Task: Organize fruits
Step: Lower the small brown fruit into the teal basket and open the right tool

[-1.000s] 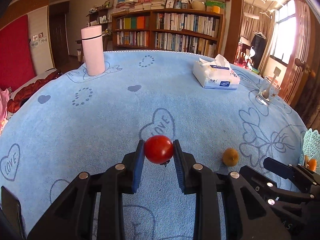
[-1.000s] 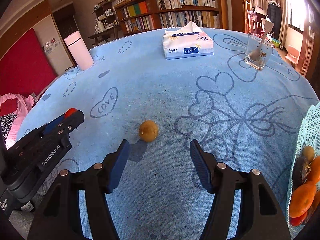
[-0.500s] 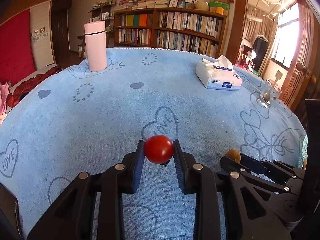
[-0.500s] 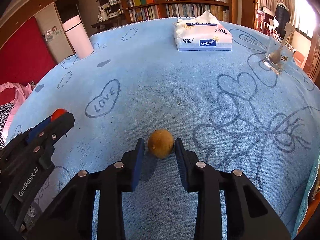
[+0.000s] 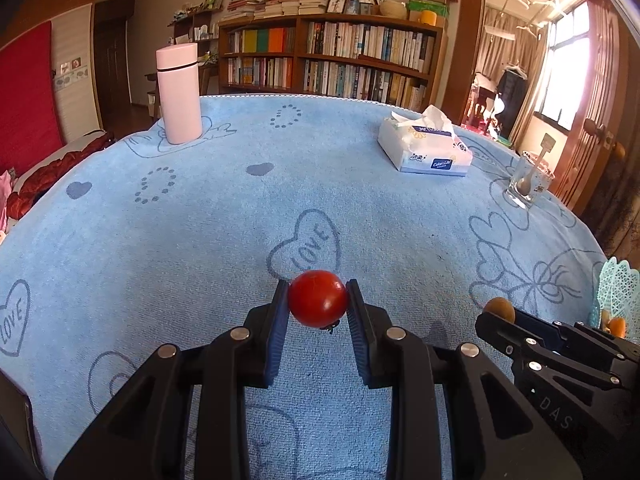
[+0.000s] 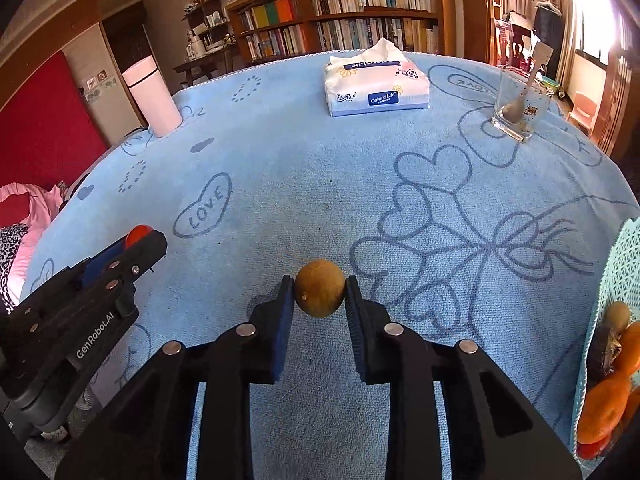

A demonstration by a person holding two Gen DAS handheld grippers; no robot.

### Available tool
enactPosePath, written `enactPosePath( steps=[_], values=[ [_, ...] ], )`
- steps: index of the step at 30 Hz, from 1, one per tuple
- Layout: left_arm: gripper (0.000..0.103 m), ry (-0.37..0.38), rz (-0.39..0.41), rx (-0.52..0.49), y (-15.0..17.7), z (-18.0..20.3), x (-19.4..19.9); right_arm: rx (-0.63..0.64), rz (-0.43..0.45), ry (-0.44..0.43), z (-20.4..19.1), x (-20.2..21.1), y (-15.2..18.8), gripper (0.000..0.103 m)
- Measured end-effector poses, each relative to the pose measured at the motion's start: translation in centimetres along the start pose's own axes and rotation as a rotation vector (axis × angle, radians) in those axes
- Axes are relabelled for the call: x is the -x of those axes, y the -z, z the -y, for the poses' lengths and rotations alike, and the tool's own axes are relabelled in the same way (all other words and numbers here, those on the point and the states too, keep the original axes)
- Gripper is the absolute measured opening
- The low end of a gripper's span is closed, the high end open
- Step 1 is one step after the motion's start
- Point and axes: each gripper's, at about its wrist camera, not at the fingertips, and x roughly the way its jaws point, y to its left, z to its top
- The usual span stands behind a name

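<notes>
Left gripper (image 5: 318, 300) is clamped on a red tomato (image 5: 318, 299), pinched right at the tips of its two blue-padded fingers (image 5: 277, 334), one pad on each side. The tomato sits up off the blue tablecloth (image 5: 240, 216), just this side of the "LOVE" heart print.

Right gripper (image 6: 320, 295) is doing the same thing with a small brownish-yellow round fruit (image 6: 320, 294), squeezed between its finger pads at the very tips, so both tools are full. From the left wrist view you can see the right gripper off to the right with that brown fruit poking out at its end, and from the right wrist view the left one shows at the left edge with a bit of red sticking out.

At the right edge of the table there's a light teal lattice basket (image 6: 624, 264) with several orange fruits (image 6: 606, 408) and a brownish one in it. It's near the right gripper, not touching it.

Further back on the cloth: a pink thermos bottle (image 5: 178, 94) upright on the left, a tissue pack (image 5: 426, 148) toward the right, and a clear glass (image 5: 528, 180) with a spoon standing in it.
</notes>
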Motion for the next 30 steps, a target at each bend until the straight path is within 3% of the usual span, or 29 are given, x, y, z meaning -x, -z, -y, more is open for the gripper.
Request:
enactPosePath(
  steps=[11, 30],
  values=[
    [0.029, 0.034, 0.007, -0.033, 0.3, 1.4, 0.5, -0.099, 0.094, 0.059, 3.8, 6.1, 1.0, 0.026],
    [0.029, 0.071, 0.009, -0.086, 0.9, 3.4, 1.0, -0.313, 0.178, 0.273, 13.8, 13.4, 4.5, 0.026]
  ],
)
